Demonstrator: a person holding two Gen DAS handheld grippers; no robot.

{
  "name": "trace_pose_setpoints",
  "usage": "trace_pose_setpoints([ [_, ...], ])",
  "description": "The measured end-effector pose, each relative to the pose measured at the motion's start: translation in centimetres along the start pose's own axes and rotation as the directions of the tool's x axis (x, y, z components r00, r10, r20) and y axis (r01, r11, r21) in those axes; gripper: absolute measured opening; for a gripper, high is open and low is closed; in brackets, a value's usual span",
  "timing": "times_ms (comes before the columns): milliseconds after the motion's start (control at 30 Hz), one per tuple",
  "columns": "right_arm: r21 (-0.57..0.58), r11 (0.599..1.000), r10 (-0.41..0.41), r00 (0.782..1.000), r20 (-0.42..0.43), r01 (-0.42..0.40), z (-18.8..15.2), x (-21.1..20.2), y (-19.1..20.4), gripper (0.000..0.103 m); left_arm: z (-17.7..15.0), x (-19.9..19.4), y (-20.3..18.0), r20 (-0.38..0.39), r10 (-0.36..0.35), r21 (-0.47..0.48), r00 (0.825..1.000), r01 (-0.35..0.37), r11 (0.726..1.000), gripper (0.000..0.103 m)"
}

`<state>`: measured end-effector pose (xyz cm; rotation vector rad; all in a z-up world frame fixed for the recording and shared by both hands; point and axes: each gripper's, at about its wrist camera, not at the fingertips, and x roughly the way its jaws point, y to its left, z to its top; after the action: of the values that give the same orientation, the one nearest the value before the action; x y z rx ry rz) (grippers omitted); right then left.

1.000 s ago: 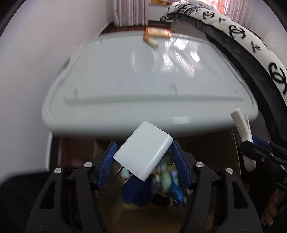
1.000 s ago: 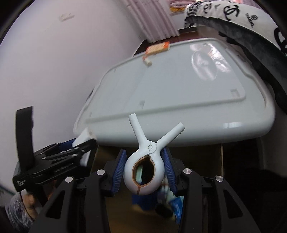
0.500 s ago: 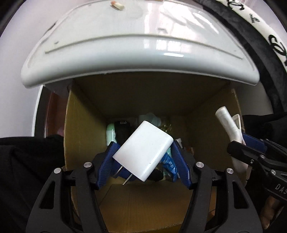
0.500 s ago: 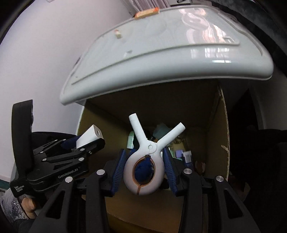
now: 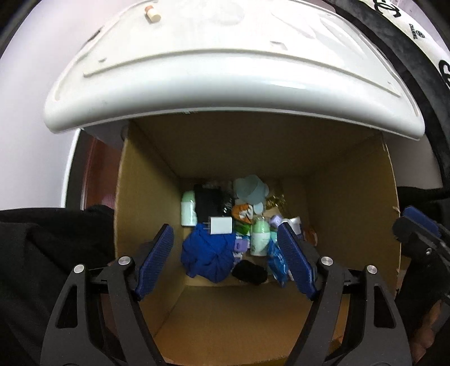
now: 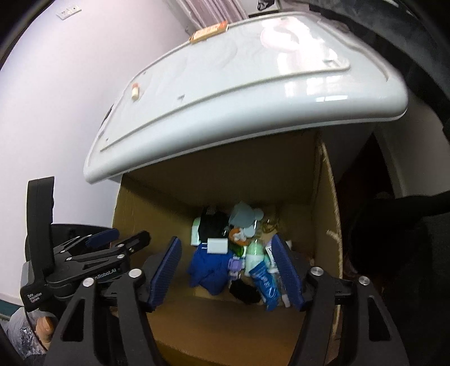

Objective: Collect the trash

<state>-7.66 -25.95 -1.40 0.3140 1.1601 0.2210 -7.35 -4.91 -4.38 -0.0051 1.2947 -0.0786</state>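
Observation:
A deep cardboard box (image 5: 146, 183) (image 6: 135, 214) stands under the edge of a white table (image 5: 225, 70) (image 6: 239, 84) and holds several pieces of trash. A white plug charger (image 5: 220, 225) (image 6: 217, 245) lies on top of the pile, against a blue cloth (image 5: 208, 253) (image 6: 208, 267). My left gripper (image 5: 225, 250) hangs over the box, its jaws opening with nothing between them. My right gripper (image 6: 226, 264) is beside it, jaws also opening and empty. I cannot pick out the white clip among the trash.
On the tabletop lie a small cork-like piece (image 5: 153, 14) (image 6: 135, 91) and an orange wrapper (image 6: 208, 32). A black cushion with white logos (image 5: 407, 42) borders the table on the right. A pale wall (image 6: 56, 98) runs along the left. In the box are bottles, wrappers and a black item.
Both grippers dropped from table height to over the box. The left let go of the white charger, which now lies in the box. The right let go of the white clip.

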Motion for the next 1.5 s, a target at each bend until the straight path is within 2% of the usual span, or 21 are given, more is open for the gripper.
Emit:
trace_pose_setpoints([
  [100, -0.011, 0.998, -0.056, 0.994, 0.093, 0.057, 1.0, -0.3, 0.2, 0.076, 1.0, -0.4, 0.5, 0.048, 0.033, 0.0, 0.998, -0.033, 0.999, 0.075],
  [167, -0.013, 0.994, -0.103, 0.979, 0.177, 0.107, 1.7, -0.6, 0.5, 0.086, 1.9, -0.6, 0.8, 0.094, 0.074, 0.01, 0.993, -0.075, 0.997, 0.075],
  [200, -0.013, 0.991, -0.125, 0.968, 0.216, 0.131, 2.0, -0.7, 0.7, 0.087, 2.2, -0.7, 0.9, 0.106, 0.083, 0.009, 0.991, -0.085, 0.996, 0.075],
  [300, -0.02, 0.982, -0.17, 0.936, 0.308, 0.185, 2.6, -0.8, 1.4, 0.098, 3.2, -1.2, 1.3, 0.141, 0.04, -0.004, 0.989, -0.04, 0.999, 0.075],
  [333, -0.024, 0.977, -0.19, 0.923, 0.336, 0.21, 2.7, -0.8, 1.6, 0.098, 3.3, -1.4, 1.4, 0.156, 0.034, -0.006, 0.987, -0.033, 0.999, 0.075],
  [400, -0.027, 0.974, -0.203, 0.913, 0.355, 0.227, 2.7, -0.6, 1.7, 0.098, 3.4, -1.6, 1.5, 0.183, 0.034, -0.004, 0.983, -0.033, 0.999, 0.078],
  [500, -0.006, 0.976, -0.201, 0.918, 0.342, 0.216, 2.6, -0.3, 1.3, 0.098, 3.2, -1.9, 1.6, 0.204, 0.022, 0.002, 0.979, -0.023, 1.0, 0.082],
  [533, 0.006, 0.975, -0.212, 0.914, 0.346, 0.224, 2.7, -0.3, 1.3, 0.098, 3.2, -2.0, 1.7, 0.213, 0.026, 0.001, 0.977, -0.027, 1.0, 0.083],
  [633, 0.008, 0.963, -0.252, 0.885, 0.392, 0.271, 2.8, -1.1, 1.5, 0.098, 3.0, -2.1, 2.0, 0.242, 0.038, 0.001, 0.97, -0.04, 0.999, 0.086],
  [700, -0.002, 0.958, -0.261, 0.875, 0.408, 0.287, 2.7, -1.2, 1.8, 0.098, 3.0, -2.2, 2.1, 0.246, 0.03, 0.002, 0.969, -0.032, 0.999, 0.086],
  [900, -0.016, 0.951, -0.277, 0.872, 0.404, 0.31, 2.4, -1.2, 1.9, 0.098, 3.1, -1.6, 2.5, 0.227, 0.029, -0.006, 0.974, -0.028, 1.0, 0.086],
  [1500, -0.009, 0.95, -0.285, 0.88, 0.379, 0.311, 2.5, -0.9, 1.4, 0.098, 3.1, -0.8, 2.6, 0.194, 0.035, -0.016, 0.98, -0.033, 0.999, 0.086],
])
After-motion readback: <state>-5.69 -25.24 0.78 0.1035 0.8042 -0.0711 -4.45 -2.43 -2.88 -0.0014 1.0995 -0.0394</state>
